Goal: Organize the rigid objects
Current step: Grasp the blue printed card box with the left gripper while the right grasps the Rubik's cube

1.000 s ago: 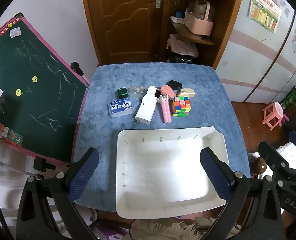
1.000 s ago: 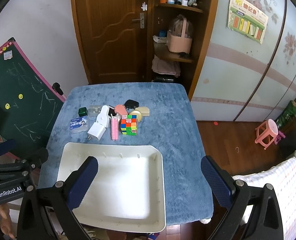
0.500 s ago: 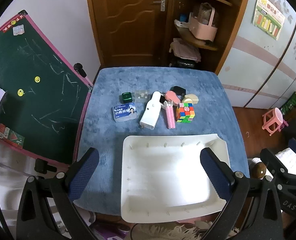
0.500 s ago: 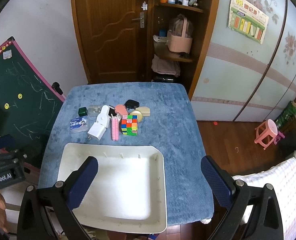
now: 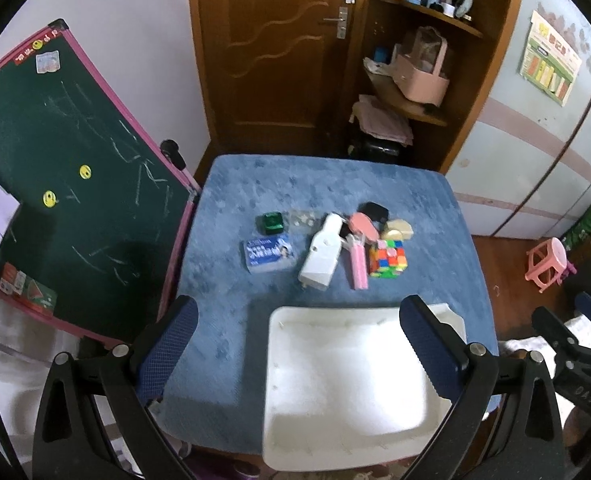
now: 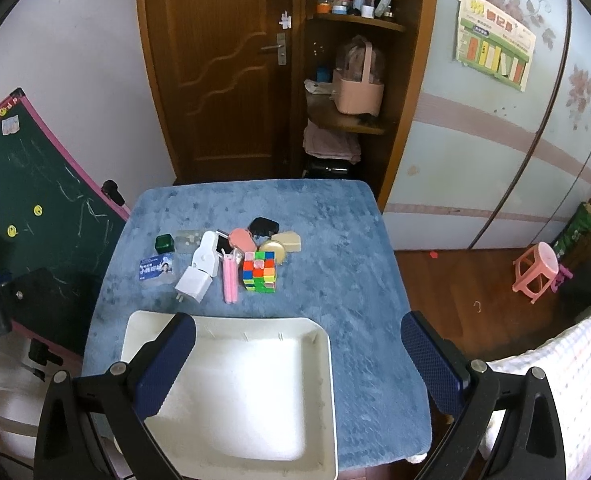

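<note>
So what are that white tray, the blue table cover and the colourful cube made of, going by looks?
The white tray looks like moulded plastic or foam: smooth, matte, with rounded corners; I can't tell which. The blue table cover seems a plush fabric, its pile brushed into mottled patches. The colourful cube looks like hard glossy plastic, with bright square tiles.

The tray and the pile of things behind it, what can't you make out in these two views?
- Tray: near edge cut off by the frame bottom in the right wrist view; left gripper finger covers its right corner in the left wrist view.
- Black item: partly behind the pink case.
- Card: print too small to read.
- Left wrist view: motion-blurred.
</note>
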{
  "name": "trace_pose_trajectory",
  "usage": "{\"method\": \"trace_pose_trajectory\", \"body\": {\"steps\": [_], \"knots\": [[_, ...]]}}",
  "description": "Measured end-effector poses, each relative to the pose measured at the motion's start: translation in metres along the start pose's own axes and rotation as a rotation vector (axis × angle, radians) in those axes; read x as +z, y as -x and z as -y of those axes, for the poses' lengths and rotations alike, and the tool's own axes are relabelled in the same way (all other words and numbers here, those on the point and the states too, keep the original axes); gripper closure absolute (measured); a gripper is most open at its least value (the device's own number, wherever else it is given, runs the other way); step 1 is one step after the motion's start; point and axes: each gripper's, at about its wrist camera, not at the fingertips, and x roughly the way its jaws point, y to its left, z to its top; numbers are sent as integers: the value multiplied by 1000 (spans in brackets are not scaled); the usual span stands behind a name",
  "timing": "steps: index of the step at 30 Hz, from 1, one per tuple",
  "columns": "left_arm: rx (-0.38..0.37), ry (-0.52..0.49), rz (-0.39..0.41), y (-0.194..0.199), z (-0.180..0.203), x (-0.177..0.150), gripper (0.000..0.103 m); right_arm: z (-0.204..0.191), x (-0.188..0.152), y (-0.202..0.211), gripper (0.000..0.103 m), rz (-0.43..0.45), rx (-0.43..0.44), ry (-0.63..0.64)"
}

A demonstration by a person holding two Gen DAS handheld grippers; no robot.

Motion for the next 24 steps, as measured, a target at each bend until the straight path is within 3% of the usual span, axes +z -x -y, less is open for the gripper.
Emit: {"method": "trace_pose_trajectory", "body": {"steps": [6, 12, 17, 24], "knots": [[36, 17, 8, -16, -18, 23, 2, -2, 21, -18, 0, -38, 45, -7], [27, 35, -11, -49, -30, 49, 2, -14, 42, -47, 0, -66, 15, 42], [28, -71, -46, -91, -33, 63, 2, -22, 61, -76, 0, -101, 45, 58], [-50, -254, -93, -149, -34, 62, 2, -29, 83, -135, 4, -172, 79, 49]]}}
